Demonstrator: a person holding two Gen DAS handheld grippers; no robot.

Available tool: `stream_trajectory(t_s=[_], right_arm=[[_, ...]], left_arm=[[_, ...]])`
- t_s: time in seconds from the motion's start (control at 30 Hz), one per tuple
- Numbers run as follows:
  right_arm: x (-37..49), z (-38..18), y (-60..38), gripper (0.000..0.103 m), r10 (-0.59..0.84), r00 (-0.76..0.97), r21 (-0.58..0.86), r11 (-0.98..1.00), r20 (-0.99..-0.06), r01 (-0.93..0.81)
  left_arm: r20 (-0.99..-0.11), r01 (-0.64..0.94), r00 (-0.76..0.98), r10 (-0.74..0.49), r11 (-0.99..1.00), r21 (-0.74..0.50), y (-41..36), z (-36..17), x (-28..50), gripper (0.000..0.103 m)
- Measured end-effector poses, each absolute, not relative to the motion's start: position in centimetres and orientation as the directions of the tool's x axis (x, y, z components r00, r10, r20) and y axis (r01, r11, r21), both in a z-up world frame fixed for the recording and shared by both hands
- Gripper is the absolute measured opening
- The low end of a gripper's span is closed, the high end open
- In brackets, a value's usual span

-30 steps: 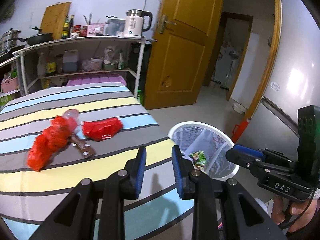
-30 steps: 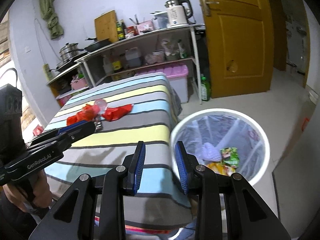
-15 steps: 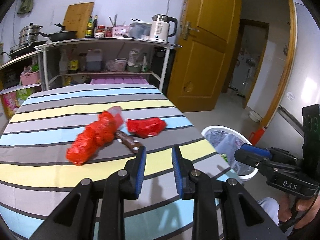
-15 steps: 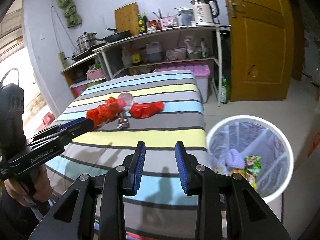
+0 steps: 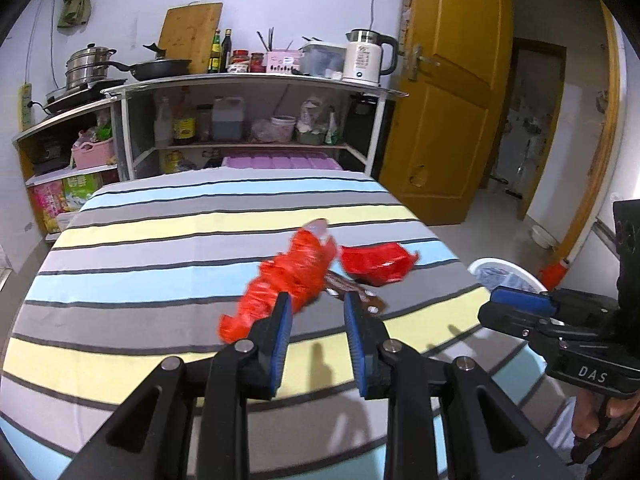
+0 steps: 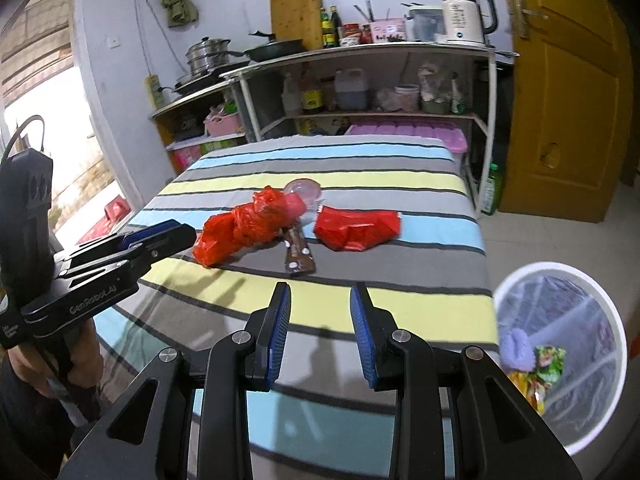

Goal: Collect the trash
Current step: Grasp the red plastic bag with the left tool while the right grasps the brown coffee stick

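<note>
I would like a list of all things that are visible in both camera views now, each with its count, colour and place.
crumpled plastic bag: one, red, middle of the table
snack packet: one, red, right of the bag
brown wrapper: one, brown, between bag and packet, nearer the cameras
clear cup: one, pinkish, at the bag's far end
striped table: one; grey, blue, yellow
trash bin: one, white, lined, on the floor right of the table, trash inside
kettle: one, white, on the shelf
pan: one, black, on the shelf
door: one, yellow-brown, right
left gripper: black, blue pads, jaws opening, empty
right gripper: black, blue pads, open, empty
</note>
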State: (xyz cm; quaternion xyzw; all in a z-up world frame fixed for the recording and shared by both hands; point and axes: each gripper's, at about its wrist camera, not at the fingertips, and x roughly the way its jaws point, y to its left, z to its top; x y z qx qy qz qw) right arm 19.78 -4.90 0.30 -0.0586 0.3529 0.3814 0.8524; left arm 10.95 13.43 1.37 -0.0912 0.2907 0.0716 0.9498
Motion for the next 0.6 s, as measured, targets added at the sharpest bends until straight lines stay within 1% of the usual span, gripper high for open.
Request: stream_trajectory(t_s=[0.03,0.07,0.17,0.27,0.47,0.6], right_arm=[[20.0,0.2,-4.4,0.032,0.609,0.455,0.168,0.699,-0.649,-0.696],[20.2,0.1,-3.9,0.032,0.609,0.451,0.166,0.696,-0.652,-0.699],[20.9,-0.4,-2.6,0.032,0.607,0.438,0.160,0.686,-0.663,-0.709],[21.6,-0.9,-1.5,0.032,0.604,0.424,0.159,0.680,-0.674,-0.716],[22.8,-1.8,0.3,0.032,0.600,0.403,0.154,0.667,-0.690,-0.729],[23.6,-2.4,1.0,0.032,0.590,0.391,0.149,0.664,-0.707,-0.732]], left_arm=[[-0.568,-0.193,0.819,0.086,0.973,-0.130,13.9,1.3,11.1,0.042],[-0.569,-0.199,0.817,0.092,0.971,-0.129,14.4,1.2,11.3,0.045],[-0.576,-0.206,0.811,0.101,0.971,-0.120,15.5,0.9,12.0,0.046],[-0.592,-0.205,0.799,0.102,0.973,-0.109,16.3,0.3,13.1,0.049],[-0.634,-0.174,0.771,0.062,0.978,-0.116,17.0,-0.9,15.0,0.055],[-0.667,-0.178,0.742,0.062,0.978,-0.107,17.0,-1.9,15.7,0.055]])
